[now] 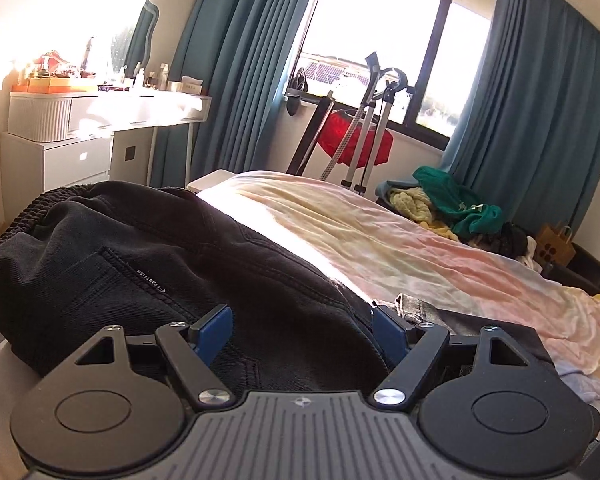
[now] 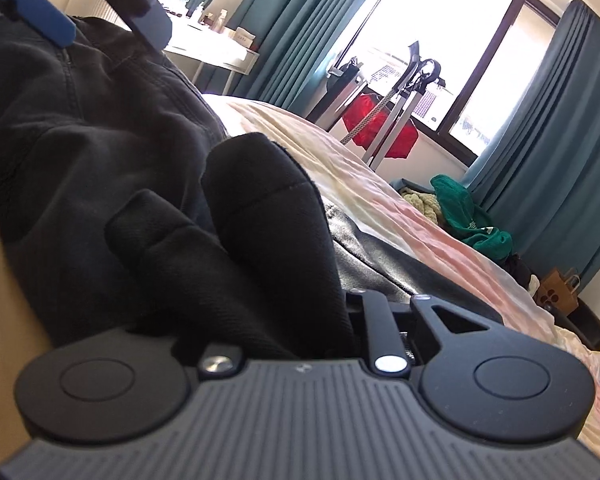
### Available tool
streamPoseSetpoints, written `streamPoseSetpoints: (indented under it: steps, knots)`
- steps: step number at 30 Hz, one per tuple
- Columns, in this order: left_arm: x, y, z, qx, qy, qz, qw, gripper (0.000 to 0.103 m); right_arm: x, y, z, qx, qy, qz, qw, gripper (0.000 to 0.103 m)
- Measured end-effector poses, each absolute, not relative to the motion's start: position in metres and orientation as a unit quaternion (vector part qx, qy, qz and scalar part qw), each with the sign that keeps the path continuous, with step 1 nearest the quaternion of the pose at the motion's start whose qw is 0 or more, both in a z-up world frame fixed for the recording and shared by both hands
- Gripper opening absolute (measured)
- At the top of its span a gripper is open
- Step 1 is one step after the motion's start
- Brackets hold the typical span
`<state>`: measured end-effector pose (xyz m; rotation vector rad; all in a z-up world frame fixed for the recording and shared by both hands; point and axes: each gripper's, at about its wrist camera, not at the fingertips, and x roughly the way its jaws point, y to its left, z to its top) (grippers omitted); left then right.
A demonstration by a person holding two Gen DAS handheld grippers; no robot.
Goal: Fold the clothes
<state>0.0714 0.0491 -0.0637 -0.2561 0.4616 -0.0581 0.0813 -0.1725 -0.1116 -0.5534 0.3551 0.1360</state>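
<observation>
Black trousers [image 1: 148, 264] with an elastic waistband and a back pocket lie on the bed, near the left edge. My left gripper [image 1: 302, 332] is open, its blue pads spread over the trousers' fabric. In the right wrist view the same black trousers [image 2: 80, 152] fill the left half. A bunched fold of black cloth [image 2: 260, 248] covers my right gripper [image 2: 320, 320]; its fingertips are hidden under the fabric. The left gripper's blue pads [image 2: 44, 24] show at the top left of that view.
The bed has a pale pink and yellow sheet [image 1: 400, 240]. A pile of green and yellow clothes [image 1: 452, 204] lies at its far side. A garment steamer stand with a red cloth [image 1: 360, 140], teal curtains [image 1: 240, 60], a white dresser [image 1: 80, 132] and a paper bag [image 1: 556, 244] stand around.
</observation>
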Motion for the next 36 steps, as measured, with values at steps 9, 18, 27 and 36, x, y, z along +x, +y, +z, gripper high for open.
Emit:
streamPoseSetpoints:
  steps: [9,18,27,36]
  knots:
    - [0.068,0.038,-0.065,-0.129,0.209,-0.090,0.965,0.081,0.042,-0.184,-0.066,-0.205,0.225,0.202,0.931,0.082]
    - [0.065,-0.009,-0.079,-0.043,0.206,-0.127,0.969,0.082,0.040,-0.258,-0.035,-0.055,0.232,0.145,0.960,0.082]
    - [0.086,-0.028,-0.108,0.004,0.245,-0.114,0.963,0.088,0.090,-0.316,-0.073,0.081,0.276,0.016,0.957,0.082]
    - [0.092,-0.031,-0.122,0.026,0.276,-0.104,0.955,0.090,0.096,-0.309,-0.102,0.065,0.321,0.002,0.945,0.084]
